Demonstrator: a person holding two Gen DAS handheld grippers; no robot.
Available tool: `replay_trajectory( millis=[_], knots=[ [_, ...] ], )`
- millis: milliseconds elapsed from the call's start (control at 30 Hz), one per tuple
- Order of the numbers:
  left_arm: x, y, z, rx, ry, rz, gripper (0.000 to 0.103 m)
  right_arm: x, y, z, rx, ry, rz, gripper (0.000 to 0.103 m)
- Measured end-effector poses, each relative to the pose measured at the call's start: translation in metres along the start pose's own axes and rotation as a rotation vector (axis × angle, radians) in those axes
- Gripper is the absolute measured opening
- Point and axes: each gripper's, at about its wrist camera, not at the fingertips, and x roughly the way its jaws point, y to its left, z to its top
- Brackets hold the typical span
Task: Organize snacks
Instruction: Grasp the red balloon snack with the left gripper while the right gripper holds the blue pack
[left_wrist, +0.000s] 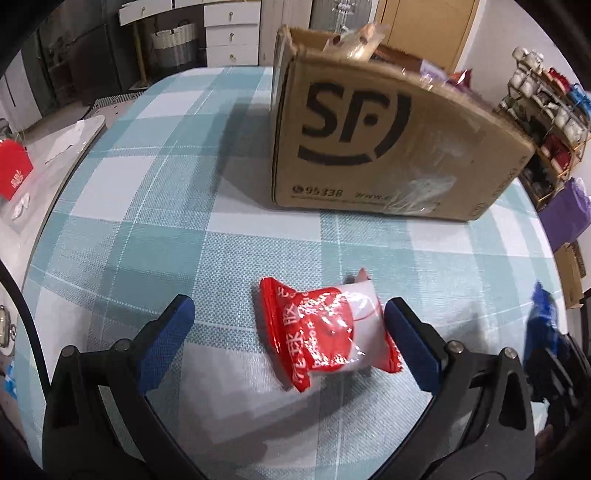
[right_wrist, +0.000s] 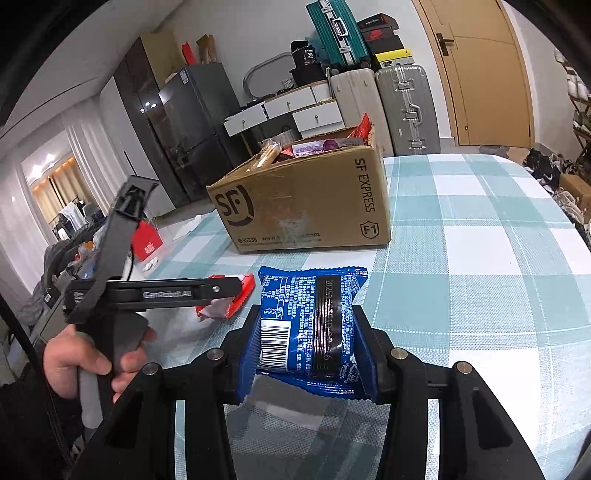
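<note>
While a cardboard box (right_wrist: 306, 199) printed with a courier logo stood on a table covered in a blue-and-white checked cloth (right_wrist: 480, 258), two snack packets were being dealt with in front of it. A blue packet (right_wrist: 314, 325) was gripped between the blue pads of the right gripper (right_wrist: 308, 347), whose jaws were clenched on the packet's two sides, and it was held above the cloth on the near side of the box. A red-and-white packet (left_wrist: 328, 336) lay flat on the cloth, also on the near side of the box and well apart from it, between the spread fingers of the left gripper (left_wrist: 288, 339); those jaws were released, one pad just beside the packet's edge and the other well clear of it. Several wrapped snacks could already be seen inside the open top of the box. The step in hand was judged to be collecting loose snacks into the box. For the next move, the blue packet would probably need to be lifted over the box's rim and let go, and the left jaws closed squarely on the red packet.
</note>
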Motion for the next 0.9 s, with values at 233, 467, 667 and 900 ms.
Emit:
replay_trajectory(
  millis=[233, 467, 667, 900],
  knots=[
    [0.014, -0.014, 0.010, 0.039, 0.041, 0.056, 0.103, -0.002, -0.006, 0.000, 0.035, -0.014, 0.015, 0.046],
    [0.014, -0.020, 0.004, 0.038, 0.019, 0.084, 0.103, -0.003, -0.006, -0.001, 0.032, -0.022, 0.035, 0.046],
    [0.011, -0.019, 0.001, 0.051, 0.012, 0.070, 0.095, -0.005, -0.014, -0.001, 0.075, -0.030, 0.052, 0.046],
    [-0.001, -0.023, -0.001, 0.101, 0.013, 0.029, 0.054, -0.008, -0.016, -0.001, 0.090, -0.043, 0.063, 0.046]
  ],
)
